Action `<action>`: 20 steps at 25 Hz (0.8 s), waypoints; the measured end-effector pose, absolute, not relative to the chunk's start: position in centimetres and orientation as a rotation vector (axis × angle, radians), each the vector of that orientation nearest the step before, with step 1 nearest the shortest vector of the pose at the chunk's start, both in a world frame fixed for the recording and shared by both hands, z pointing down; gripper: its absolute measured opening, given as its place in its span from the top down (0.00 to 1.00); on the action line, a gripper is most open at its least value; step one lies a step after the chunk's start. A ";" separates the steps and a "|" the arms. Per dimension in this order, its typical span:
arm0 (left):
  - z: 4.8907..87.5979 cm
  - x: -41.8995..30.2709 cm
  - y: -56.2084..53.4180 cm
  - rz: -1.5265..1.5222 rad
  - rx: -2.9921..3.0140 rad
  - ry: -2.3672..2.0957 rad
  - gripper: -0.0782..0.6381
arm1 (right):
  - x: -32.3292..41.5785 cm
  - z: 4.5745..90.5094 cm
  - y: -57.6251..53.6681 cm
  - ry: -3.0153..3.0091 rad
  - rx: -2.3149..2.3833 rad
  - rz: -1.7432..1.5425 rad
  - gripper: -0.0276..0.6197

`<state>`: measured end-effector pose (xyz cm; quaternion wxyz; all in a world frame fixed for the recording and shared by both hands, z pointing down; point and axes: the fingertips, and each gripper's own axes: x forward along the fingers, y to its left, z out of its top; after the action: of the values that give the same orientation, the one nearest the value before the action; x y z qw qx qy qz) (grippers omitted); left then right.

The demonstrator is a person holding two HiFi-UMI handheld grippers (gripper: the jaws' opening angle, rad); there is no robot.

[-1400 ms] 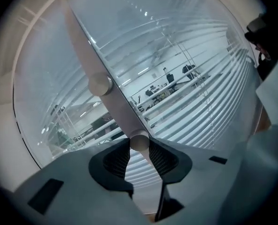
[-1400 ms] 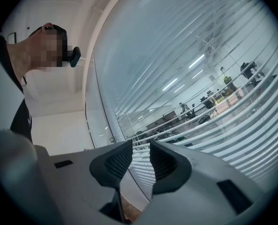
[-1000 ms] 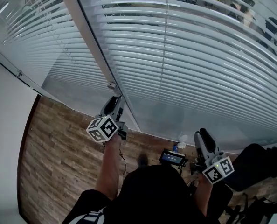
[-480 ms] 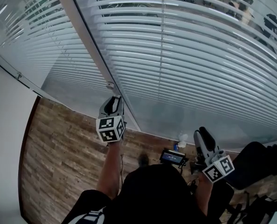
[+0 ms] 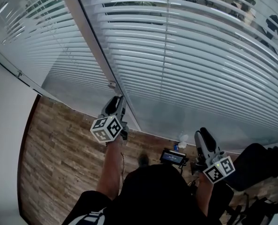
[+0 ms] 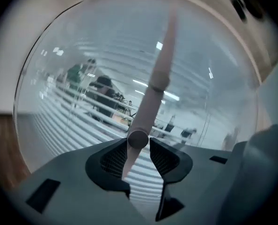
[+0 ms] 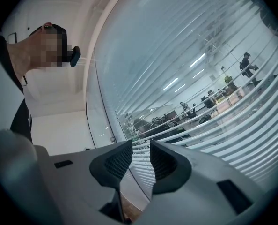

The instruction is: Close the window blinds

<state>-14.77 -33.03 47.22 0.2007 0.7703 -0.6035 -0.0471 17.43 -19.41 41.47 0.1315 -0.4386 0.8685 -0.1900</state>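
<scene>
Right, the left gripper [image 6: 139, 148] is up at the foot of the white frame post [image 5: 90, 46] that splits the two glazed panels, aimed close to level at the glass; between its jaws sits the blind wand [image 6: 150, 95], a pale rod climbing away up and to the right, with a thicker joint partway along; those jaws have just been easing a shade wider, yet the ribbed pads [image 6: 164, 159] lie against the wand's round lower end on both sides, so it is clamped on it; the marker cube [image 5: 105, 128] on that gripper sits tilted, seen from the head view; now the window blinds [image 5: 200, 69] themselves: they hang across the big right-hand panel, slats with gaps between them, and through the gaps an office with desks and people shows; a second set of blinds [image 5: 31, 32] covers the panel to the left of the post; over to the right gripper [image 7: 140, 158]: held low and well apart from the left one, facing the lower slats, jaws a little apart with nothing between them, only the slats beyond; below, a wood floor [image 5: 54, 149], and on it a small dark device [image 5: 172, 158] with a lit screen, nearer the right gripper than the left
</scene>
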 end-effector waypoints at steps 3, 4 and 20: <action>46.9 -15.6 -33.1 -0.536 1.997 -1.444 0.68 | 17.5 41.6 -19.3 2.519 -1.279 -0.553 0.77; 46.7 -15.7 -33.1 -0.601 1.966 -1.397 0.68 | 17.6 41.6 -19.3 2.519 -1.280 -0.552 0.77; 47.0 -14.6 -32.8 0.164 2.209 -1.850 0.70 | 17.9 42.3 -18.7 2.514 -1.280 -0.552 0.77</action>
<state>-14.63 -32.81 46.98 0.1272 0.7592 -0.6359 0.0564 17.92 -18.68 42.26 0.1330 -0.4413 0.8668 -0.1903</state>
